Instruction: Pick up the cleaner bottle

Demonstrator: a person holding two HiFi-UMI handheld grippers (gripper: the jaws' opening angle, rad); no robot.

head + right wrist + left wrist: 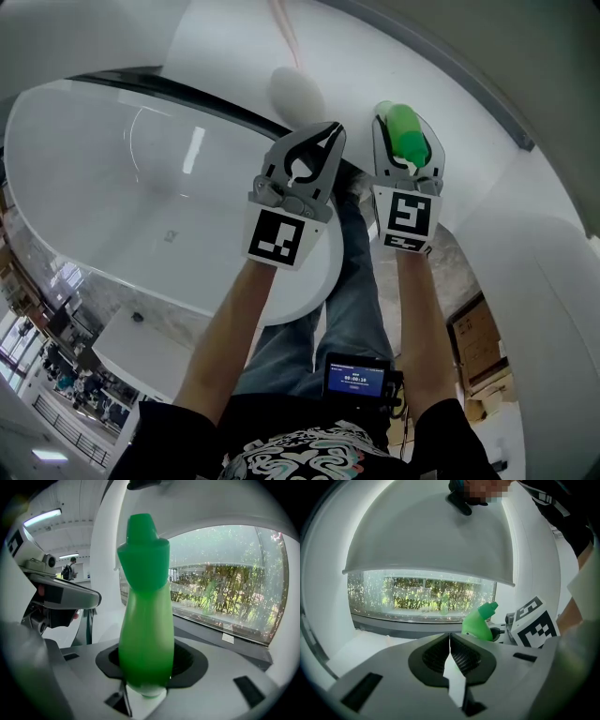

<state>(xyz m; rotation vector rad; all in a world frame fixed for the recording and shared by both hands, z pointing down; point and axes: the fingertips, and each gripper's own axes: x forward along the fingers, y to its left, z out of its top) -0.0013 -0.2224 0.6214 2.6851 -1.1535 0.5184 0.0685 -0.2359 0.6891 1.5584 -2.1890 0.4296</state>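
Observation:
The green cleaner bottle (409, 141) stands upright between the jaws of my right gripper (401, 120). In the right gripper view the cleaner bottle (145, 620) fills the gap, its capped neck pointing up, and both pads lie against its sides. My right gripper (146, 670) is shut on it. Just to the left, my left gripper (330, 133) is shut with nothing in it, its tips meeting in a thin line. The left gripper view shows my left gripper (450, 638), and the bottle (479, 623) leaning to its right beside the right gripper's marker cube (534, 620).
A large white bathtub (112, 169) lies at the left below the grippers. A white egg-shaped object (298, 94) sits on the ledge behind them. A window onto green plants (422, 595) runs along the far wall. A small screen (356, 378) hangs at the person's waist.

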